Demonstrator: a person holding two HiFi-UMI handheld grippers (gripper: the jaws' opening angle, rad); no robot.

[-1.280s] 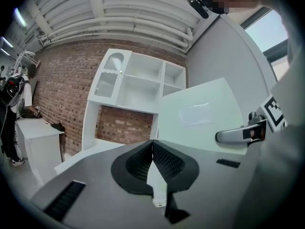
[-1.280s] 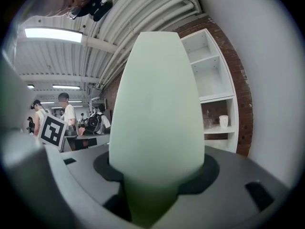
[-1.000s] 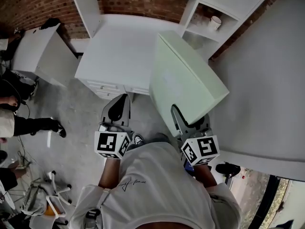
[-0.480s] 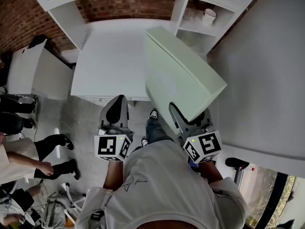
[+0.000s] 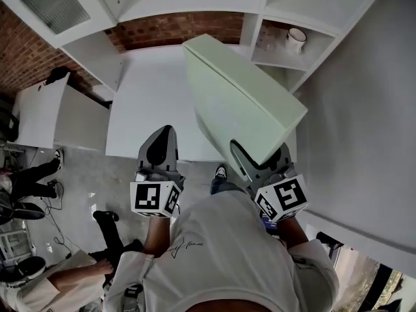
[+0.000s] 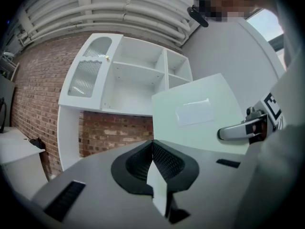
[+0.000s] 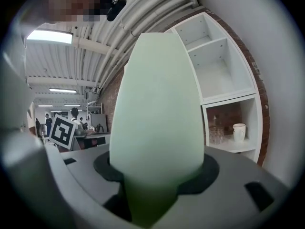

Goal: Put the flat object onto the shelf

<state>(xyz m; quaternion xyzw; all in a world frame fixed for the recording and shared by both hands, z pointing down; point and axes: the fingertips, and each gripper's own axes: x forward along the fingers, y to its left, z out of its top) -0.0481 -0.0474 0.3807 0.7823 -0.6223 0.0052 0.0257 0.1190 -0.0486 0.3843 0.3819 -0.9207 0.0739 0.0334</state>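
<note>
The pale green flat object (image 5: 244,103) is up in the air, tilted, with its near edge clamped in the right gripper (image 5: 263,164). It hangs over the right side of the white desk top (image 5: 149,103), just in front of the white shelf unit (image 5: 257,21). In the right gripper view the jaws are clenched hard on the board, which fills the middle of that picture. Its far end points up towards the open shelf compartments on the right.

A white mug (image 5: 296,39) sits in the low right compartment, well clear of the board.

The left gripper (image 5: 159,149) hangs to the left of the board, apart from it. In the left gripper view its jaws are pressed together with nothing between them.

Behind the desk there's a red brick wall (image 5: 175,30). At the far left of the unit is a cabinet door with ribbed glass (image 5: 55,4).

Down at the near left, a person (image 5: 71,275) is low on the grey floor.
</note>
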